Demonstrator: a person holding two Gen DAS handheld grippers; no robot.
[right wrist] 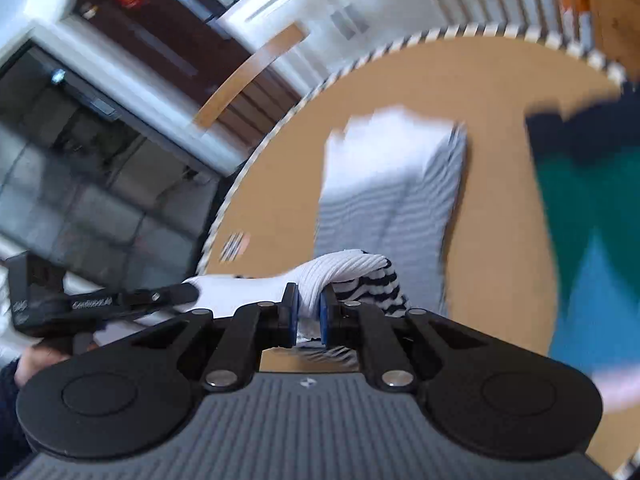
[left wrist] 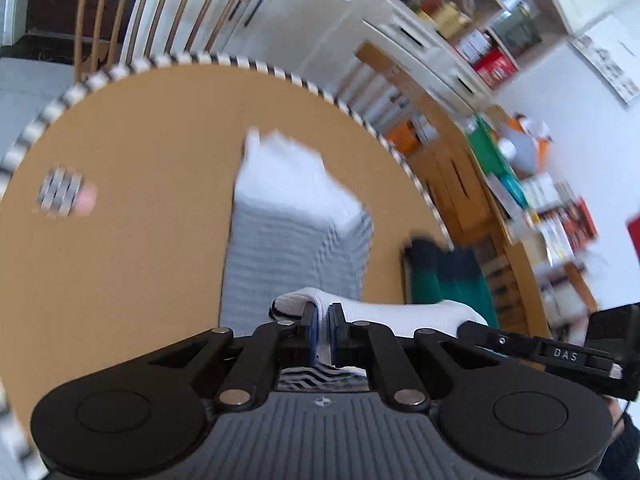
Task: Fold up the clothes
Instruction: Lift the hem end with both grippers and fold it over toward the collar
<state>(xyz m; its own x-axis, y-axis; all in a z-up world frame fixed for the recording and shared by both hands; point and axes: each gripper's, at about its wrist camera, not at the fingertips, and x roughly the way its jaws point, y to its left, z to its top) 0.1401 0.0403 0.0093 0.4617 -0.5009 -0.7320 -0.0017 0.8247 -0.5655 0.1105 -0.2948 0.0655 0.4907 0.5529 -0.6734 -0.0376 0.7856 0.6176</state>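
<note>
A white and black-striped garment lies along the round tan table point(left wrist: 132, 184), its far end white point(left wrist: 288, 172), its middle finely striped point(left wrist: 288, 252). My left gripper point(left wrist: 323, 320) is shut on a bunched white edge of this garment point(left wrist: 384, 314) above the table. My right gripper point(right wrist: 308, 308) is shut on another bunched, ribbed white part point(right wrist: 344, 270) beside black-and-white stripes point(right wrist: 376, 284). The garment's far end point(right wrist: 384, 148) stretches away from it. Each view shows the other gripper at the side, close by. Both views are motion-blurred.
A folded dark blue, green and blue garment point(left wrist: 448, 276) point(right wrist: 592, 192) lies to the right on the table. A small striped and pink item point(left wrist: 66, 194) sits at the left. Wooden chairs point(left wrist: 160, 20) and shelves point(left wrist: 480, 32) ring the table.
</note>
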